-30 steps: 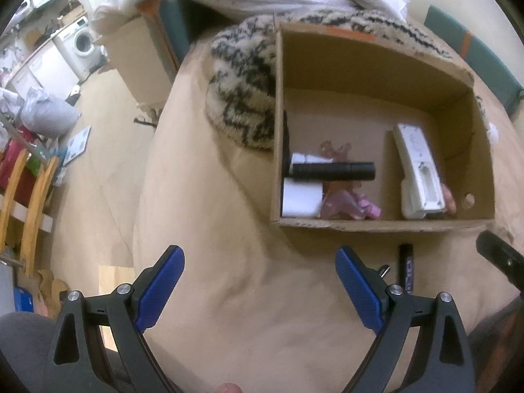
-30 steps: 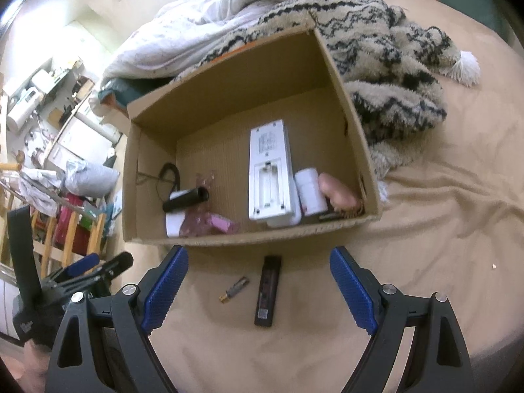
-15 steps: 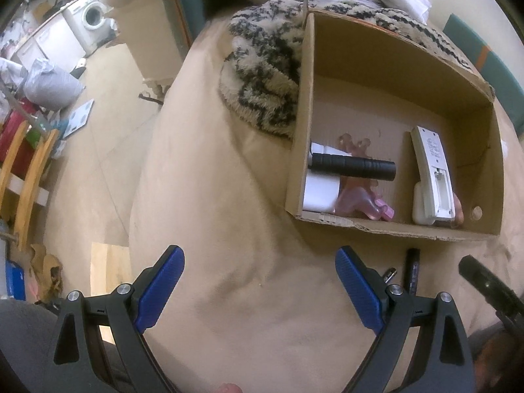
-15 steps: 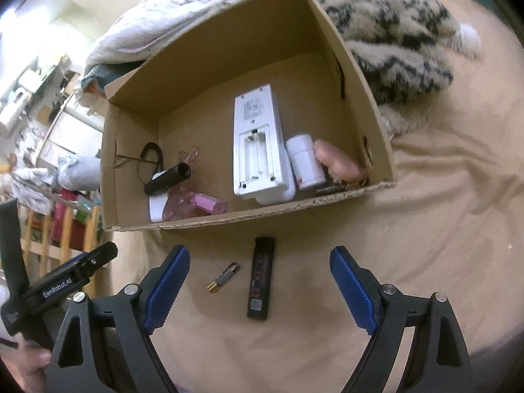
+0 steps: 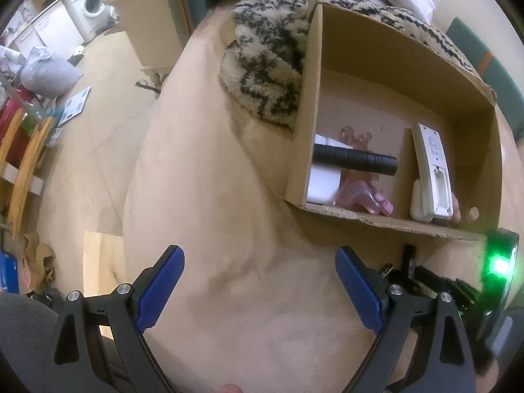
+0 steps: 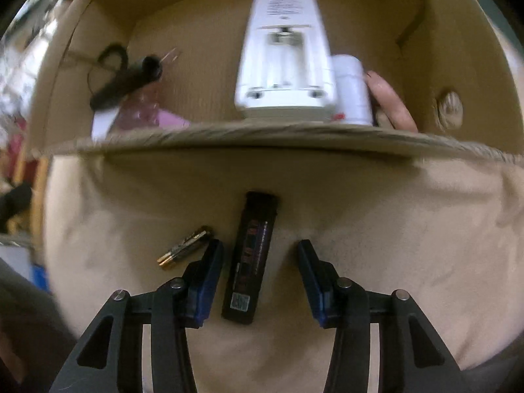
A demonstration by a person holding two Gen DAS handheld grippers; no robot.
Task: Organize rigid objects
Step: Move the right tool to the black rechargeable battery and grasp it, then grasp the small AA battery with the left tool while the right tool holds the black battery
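Note:
A flat black stick-shaped object point(image 6: 253, 255) lies on the beige sheet just in front of the cardboard box point(image 6: 229, 137). My right gripper point(image 6: 260, 255) is low over it, jaws partly open on either side, not touching it. A small battery point(image 6: 183, 247) lies just left of the left finger. The box point(image 5: 386, 222) holds a white remote point(image 6: 285, 55), a white cylinder point(image 6: 352, 90), a black torch point(image 5: 355, 160), a pink toy point(image 5: 363, 193) and a white block point(image 5: 322, 180). My left gripper point(image 5: 258, 281) is open and empty over bare sheet, left of the box.
A black-and-cream woolly blanket point(image 5: 265, 62) lies against the box's left and far sides. The bed edge drops to the floor on the left, with a wooden rack point(image 5: 23, 150), a bag and a washing machine point(image 5: 91, 3) beyond.
My right gripper has dropped down and forward over the black stick, and its jaws have narrowed around it. My left gripper has drifted left and back a little, still open.

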